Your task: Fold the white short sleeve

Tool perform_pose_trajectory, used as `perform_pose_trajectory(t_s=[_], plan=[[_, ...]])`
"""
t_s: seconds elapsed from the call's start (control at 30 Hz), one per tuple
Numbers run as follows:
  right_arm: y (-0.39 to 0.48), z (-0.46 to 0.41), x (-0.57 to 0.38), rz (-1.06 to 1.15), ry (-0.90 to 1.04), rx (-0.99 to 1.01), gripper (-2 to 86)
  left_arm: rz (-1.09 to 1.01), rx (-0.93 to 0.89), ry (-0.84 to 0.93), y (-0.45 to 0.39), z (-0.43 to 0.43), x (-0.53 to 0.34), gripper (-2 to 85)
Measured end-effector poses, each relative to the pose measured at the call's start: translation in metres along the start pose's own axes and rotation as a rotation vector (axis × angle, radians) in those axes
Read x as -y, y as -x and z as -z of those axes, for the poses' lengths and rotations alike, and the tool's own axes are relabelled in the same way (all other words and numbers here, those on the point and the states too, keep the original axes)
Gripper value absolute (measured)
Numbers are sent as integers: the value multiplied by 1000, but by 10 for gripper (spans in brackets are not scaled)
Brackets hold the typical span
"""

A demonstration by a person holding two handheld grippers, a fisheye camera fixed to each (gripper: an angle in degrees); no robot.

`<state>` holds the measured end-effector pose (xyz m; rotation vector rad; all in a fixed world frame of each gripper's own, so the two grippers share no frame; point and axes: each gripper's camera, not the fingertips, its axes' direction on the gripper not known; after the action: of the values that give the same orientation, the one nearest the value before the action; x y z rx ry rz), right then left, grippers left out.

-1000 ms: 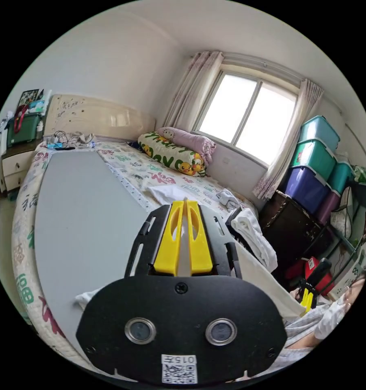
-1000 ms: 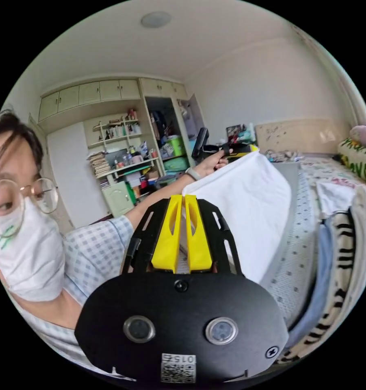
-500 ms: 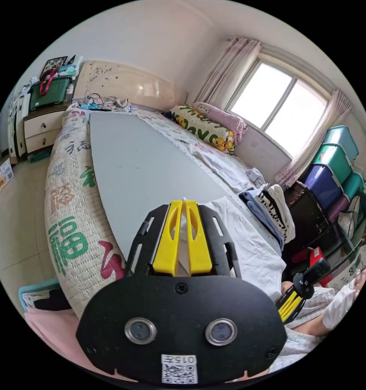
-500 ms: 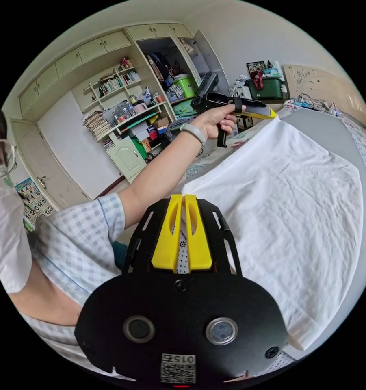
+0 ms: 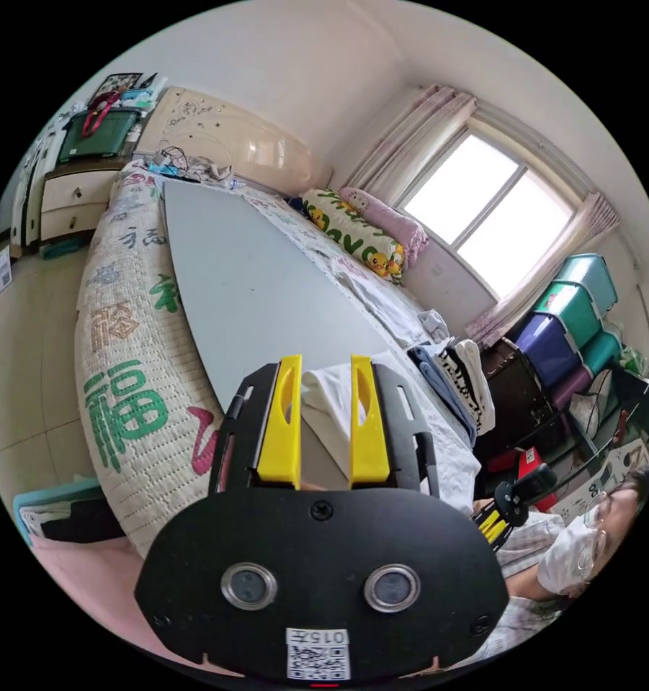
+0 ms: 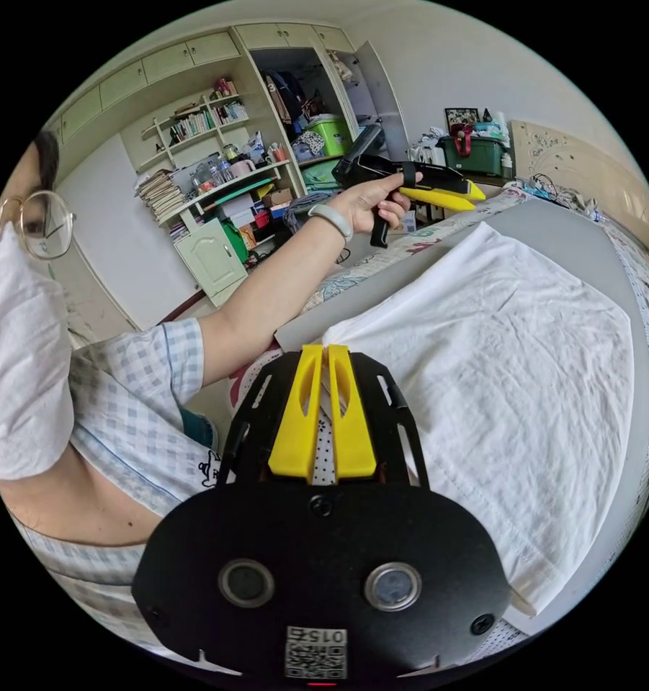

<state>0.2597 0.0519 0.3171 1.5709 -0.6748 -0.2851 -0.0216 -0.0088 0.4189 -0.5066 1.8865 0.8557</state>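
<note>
In the left gripper view, I see my left gripper [image 5: 325, 392] with its two yellow jaws spread apart, released, and a bunched corner of the white short sleeve [image 5: 329, 410] lying in the gap between them without either jaw pressing on it. The garment rests on the grey board [image 5: 245, 288] that lies along the bed [image 5: 119, 374], whose quilted cover carries green and red characters. Beyond the garment a stack of folded clothes [image 5: 457, 378] sits near the bed's far edge, with coloured storage bins [image 5: 565, 317] piled by the window [image 5: 482, 216]. Low on the right side of this view I see the right gripper [image 5: 491, 525] and the person's masked face.

In the right gripper view, my right gripper [image 6: 325, 392] shows its jaws drawn together, nearly touching, clenched on a corner of the white short sleeve [image 6: 511, 367] where the cloth edge meets their tips. From there the garment spreads flat and lightly wrinkled over the grey board [image 6: 562, 230], one short sleeve end reaching the board's near edge at the lower right. The left gripper [image 6: 477, 196] hovers just above the far corner of the garment, apart from the cloth, jaws parted, held in the person's left hand [image 6: 374, 205], which wears a wristband. Shelves and cupboards [image 6: 216, 165] stand behind the outstretched arm.
</note>
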Motion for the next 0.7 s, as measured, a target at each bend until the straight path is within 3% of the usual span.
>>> perform_pose_trajectory(t_s=[0.17,0.4,0.7], plan=[[-13,-2,-4,1,-15,5,4,-69,80,201,-30,-54,-9,47],[-25,-6,-3,11,11,3,5,-103,178,212,-72,-64,-25,3],[-37,-2,-5,51,26,-51,20,-263,471,358,-185,-109,-49,12]])
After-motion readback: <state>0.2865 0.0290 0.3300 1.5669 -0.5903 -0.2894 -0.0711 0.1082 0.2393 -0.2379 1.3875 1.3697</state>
